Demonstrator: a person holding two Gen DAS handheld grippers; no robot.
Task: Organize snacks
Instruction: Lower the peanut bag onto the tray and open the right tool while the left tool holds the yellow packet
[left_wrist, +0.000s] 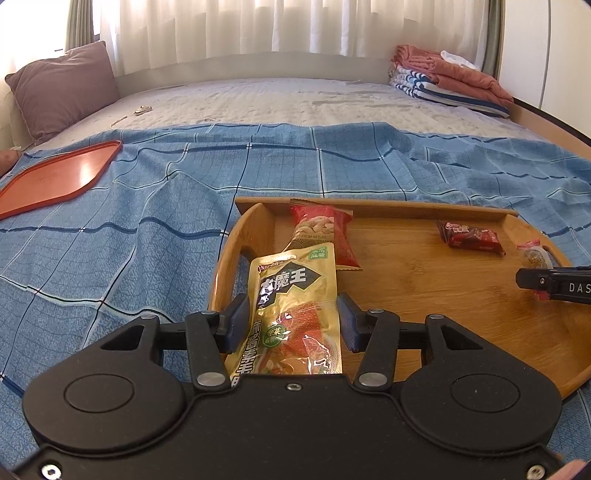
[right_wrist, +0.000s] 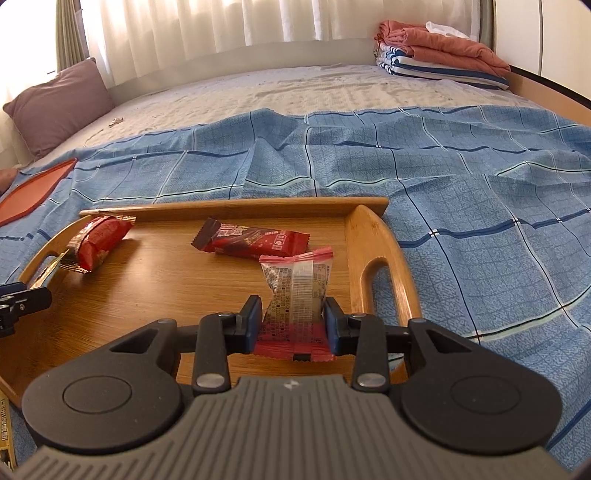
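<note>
Snacks in glossy crinkled foil lie on the smooth bamboo tray (right_wrist: 373, 236).

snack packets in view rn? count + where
4. Yellow pouch held in the left gripper; clear red-edged packet in the right gripper; red nut bag and dark red bar lying on the wooden tray. More may be hidden.

The yellow pouch (left_wrist: 291, 291) bore large Chinese characters "魔王"; the red nut packet (left_wrist: 325, 229) at its 12 o'clock read "FROM NATURE"; the right gripper (left_wrist: 554, 288), at 3 o'clock, showed "DAS"
</note>
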